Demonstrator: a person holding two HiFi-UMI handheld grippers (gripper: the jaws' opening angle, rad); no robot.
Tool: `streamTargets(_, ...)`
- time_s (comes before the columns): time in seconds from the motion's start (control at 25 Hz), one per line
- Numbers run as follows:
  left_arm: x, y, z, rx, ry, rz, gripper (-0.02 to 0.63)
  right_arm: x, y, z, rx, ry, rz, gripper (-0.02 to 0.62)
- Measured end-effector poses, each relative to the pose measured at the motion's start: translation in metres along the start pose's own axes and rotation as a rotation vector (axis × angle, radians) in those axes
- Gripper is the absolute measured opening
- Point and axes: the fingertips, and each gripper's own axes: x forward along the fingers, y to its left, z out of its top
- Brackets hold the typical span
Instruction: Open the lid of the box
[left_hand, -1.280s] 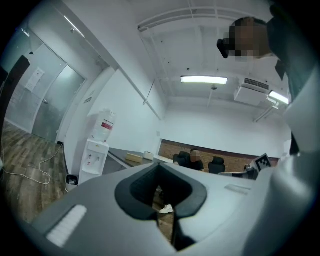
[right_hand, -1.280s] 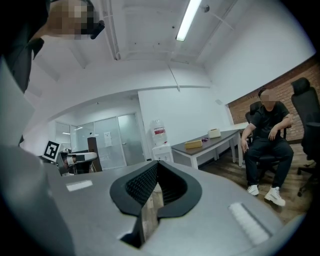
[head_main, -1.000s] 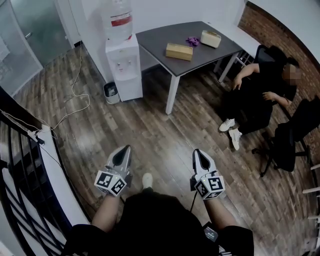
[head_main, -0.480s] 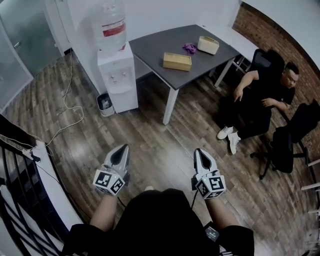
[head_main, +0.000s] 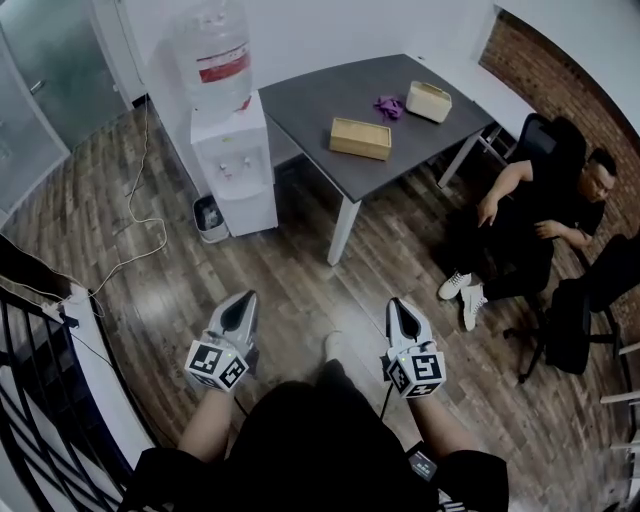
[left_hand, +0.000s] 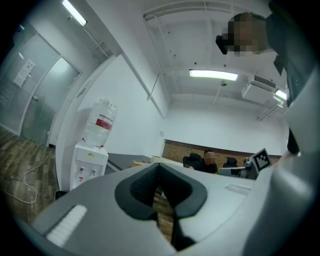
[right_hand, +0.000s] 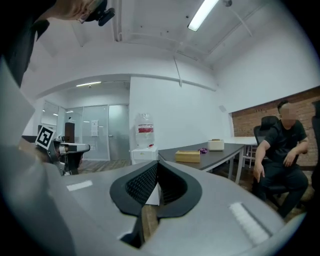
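Observer: Bench (head_main: 330, 95) is sitting lower in the head view than a second ago, so the person is closing in on it. A shoe (head_main: 333, 346) is showing between the grippers, further right than before.

Operator: So the task is only nearing its start?

Observer: I am judging it that way. The tan box (head_main: 360, 138) is lying on the bench with its lid down, well apart from both grippers. A paler box (head_main: 428, 101) is sitting behind it, beside a purple scrap (head_main: 388, 105), and I am not able to tell which one is meant.

Operator: And the grippers?

Observer: Left gripper (head_main: 248, 297) and right gripper (head_main: 396, 303) are both pressed together with nothing between them. They are pointing ahead over the floor (head_main: 300, 260), just as in the earlier frames.

Operator: Is anything else differing?

Observer: The seated person (head_main: 540, 215) is now showing lower and nearer in the head view
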Motion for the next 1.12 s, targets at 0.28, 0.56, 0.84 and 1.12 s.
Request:
streamTargets(0.28,0.087,0.005,0.012,0.036,-0.021,0.014,0.000,0.073,-0.067,0.030,0.009,-0.045,0.033,0.003)
streamTargets(0.56,0.150,0.014,0.022,0.045,-0.022,0.071,0.000,0.122,-0.124,0.049,0.036,-0.051,0.056,0.002)
streamTargets(0.84,0.196,0.005,0.006,0.010,0.010,0.065,0.000,0.140,-0.164,0.041,0.044,-0.010,0.055,0.002)
streamTargets(1.12,0.237,0.028,0.000,0.015,0.045,0.070,0.000,0.167,-0.190,0.033,0.062,0.017,0.017,0.002)
